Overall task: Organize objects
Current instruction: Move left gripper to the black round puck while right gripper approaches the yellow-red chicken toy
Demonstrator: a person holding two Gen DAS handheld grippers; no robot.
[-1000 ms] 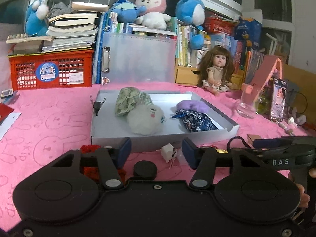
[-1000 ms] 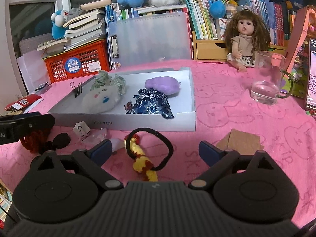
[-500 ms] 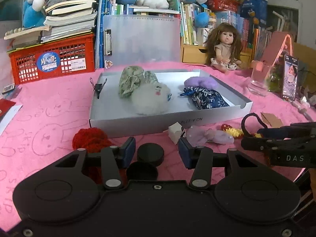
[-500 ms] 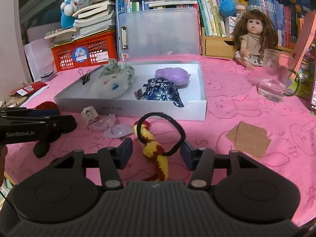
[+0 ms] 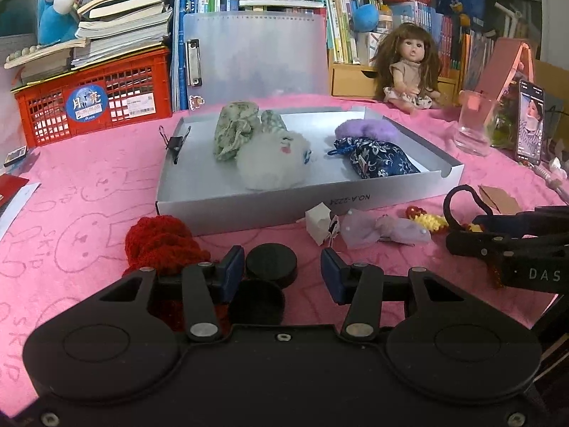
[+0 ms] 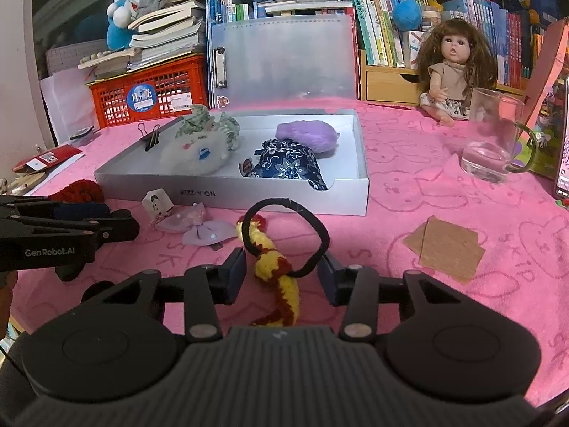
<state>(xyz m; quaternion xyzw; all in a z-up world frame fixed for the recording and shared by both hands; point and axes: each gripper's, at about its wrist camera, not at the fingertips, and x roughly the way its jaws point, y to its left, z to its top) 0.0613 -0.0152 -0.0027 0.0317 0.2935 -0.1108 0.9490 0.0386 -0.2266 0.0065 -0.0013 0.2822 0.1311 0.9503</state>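
Now right gripper [image 6: 282, 277] narrower around hair tie [image 6: 281, 249].

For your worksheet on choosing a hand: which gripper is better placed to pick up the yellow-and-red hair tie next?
Right. The right gripper is open with the hair tie lying between its fingers; the left gripper straddles a black round object instead.
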